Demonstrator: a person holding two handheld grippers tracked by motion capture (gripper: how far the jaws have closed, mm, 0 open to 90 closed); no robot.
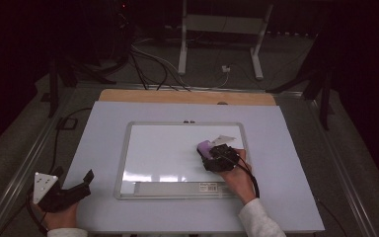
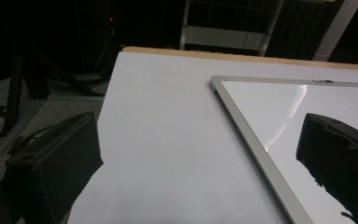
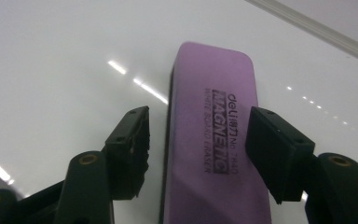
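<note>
A white table with a strip of wood along its far edge sits in a dim room, with cables and white stand legs on the grey floor behind it. Lying flat at the middle of the table is a whiteboard in a silver frame, its glossy surface catching bright streaks of light. A narrow tray with a small label runs along its near edge.

On the right part of the whiteboard, close to the right frame, lies a purple magnetic whiteboard eraser (printed lettering on its top reads "MAGNETIC" and "WHITE BOARD ERASER"). It rests flat on the board, with a dark felt layer showing under the purple top.

The right gripper, held in a hand with a pale sleeve that comes in from the bottom edge, is over the eraser. In the right gripper view its two black jaws straddle the eraser: the right jaw sits against or very near the purple side, while a thin gap shows beside the left jaw, so the grasp looks loose rather than clamped.

The left gripper rests at the table's near left corner, well apart from the whiteboard. Its jaws are spread wide with nothing between them.
</note>
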